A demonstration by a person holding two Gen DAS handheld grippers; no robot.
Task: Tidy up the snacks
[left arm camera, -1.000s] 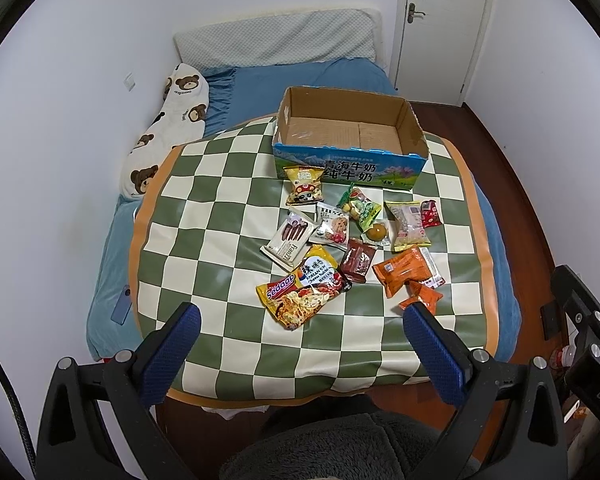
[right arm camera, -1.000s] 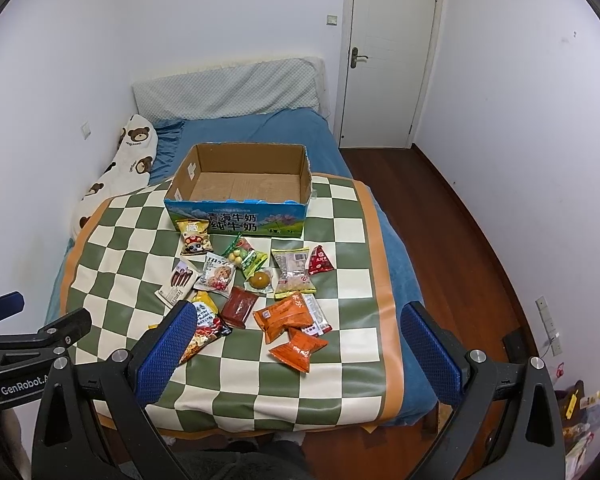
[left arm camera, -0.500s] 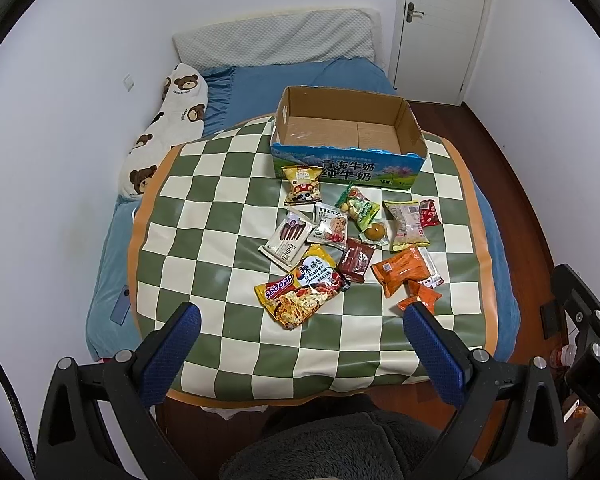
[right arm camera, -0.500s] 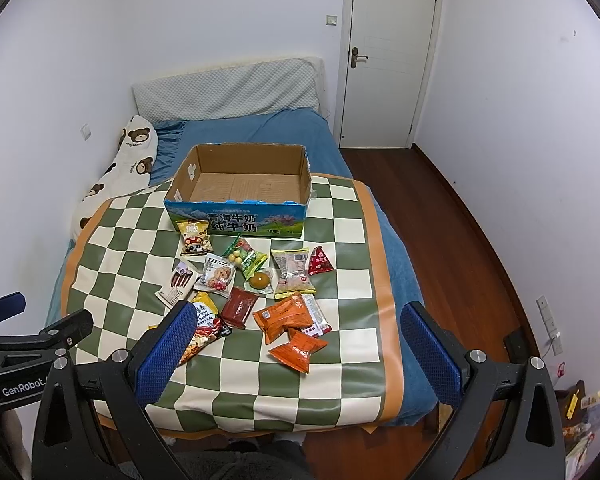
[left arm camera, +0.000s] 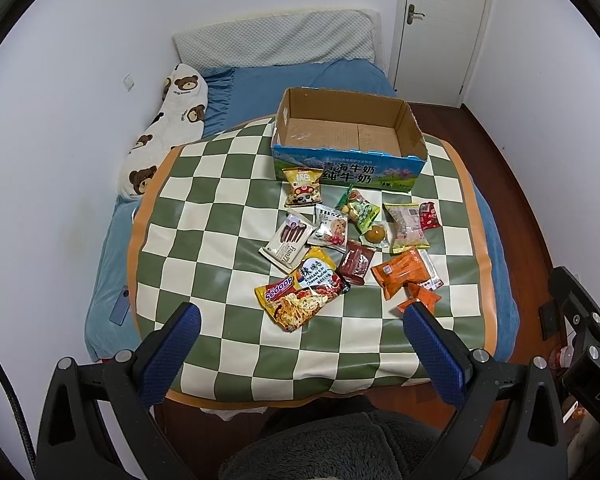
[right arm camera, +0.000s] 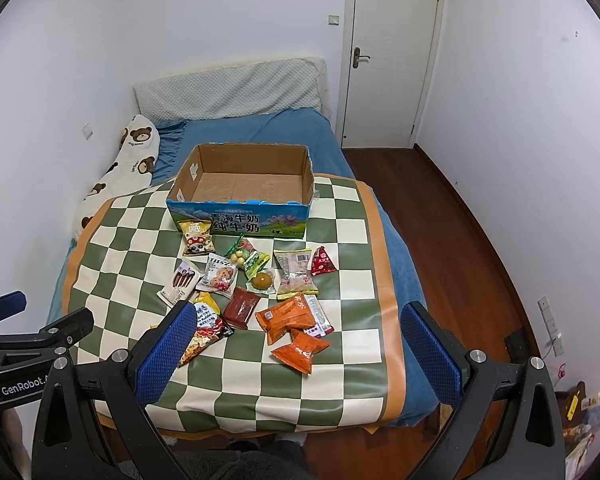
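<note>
Several snack packets lie in a loose cluster on a green-and-cream checkered mat, among them a Sedaap noodle pack, an orange pack, a dark red pack and a yellow mushroom pack. An open, empty cardboard box stands behind them; it also shows in the right wrist view. My left gripper is open and empty, above the mat's near edge. My right gripper is open and empty, above the near snacks.
The mat covers a bed with a blue sheet, a bear-print pillow at the left wall and a grey headboard cushion. A white door and wooden floor lie to the right. A phone rests on the sheet at left.
Both views have shifted very slightly; the snacks and box have not moved. Both grippers stay open and empty.
</note>
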